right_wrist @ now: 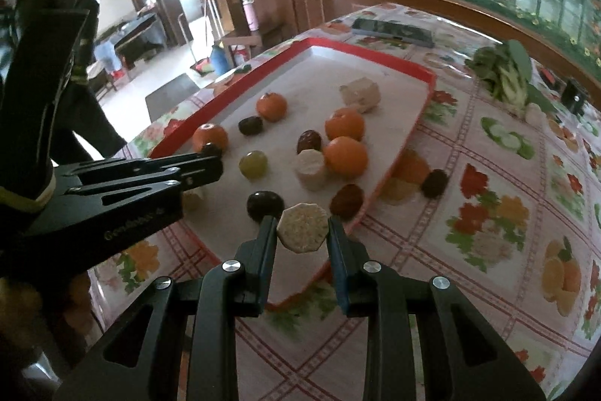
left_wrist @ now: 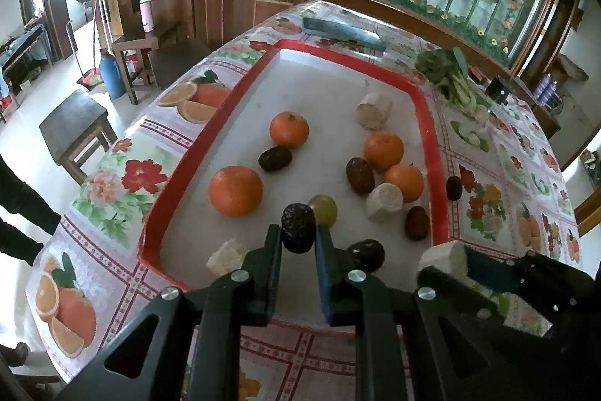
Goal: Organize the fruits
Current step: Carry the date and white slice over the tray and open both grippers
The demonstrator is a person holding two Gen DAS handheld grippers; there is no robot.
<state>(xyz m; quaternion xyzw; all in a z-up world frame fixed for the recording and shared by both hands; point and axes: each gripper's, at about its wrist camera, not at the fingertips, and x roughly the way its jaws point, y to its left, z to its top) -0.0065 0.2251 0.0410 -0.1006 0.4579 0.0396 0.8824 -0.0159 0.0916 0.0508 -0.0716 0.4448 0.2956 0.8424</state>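
Note:
A red-rimmed white tray (left_wrist: 210, 134) holds several oranges (left_wrist: 235, 190), dark dates (left_wrist: 275, 158), a green grape (left_wrist: 323, 210) and pale sugarcane pieces (left_wrist: 373, 111). My left gripper (left_wrist: 298, 235) is shut on a dark date (left_wrist: 298, 227) just above the tray's near end. My right gripper (right_wrist: 302, 232) is shut on a pale sugarcane piece (right_wrist: 302, 227) above the tray's near right edge; it also shows in the left wrist view (left_wrist: 445, 260). One date (right_wrist: 434, 183) lies on the tablecloth outside the tray (right_wrist: 413, 123).
A flowered tablecloth (right_wrist: 488, 213) covers the table. Leafy greens (right_wrist: 507, 74) lie at the far right, a dark flat box (left_wrist: 343, 32) beyond the tray. Stools (left_wrist: 77, 126) and a person's dark sleeve (right_wrist: 49, 62) are at the left.

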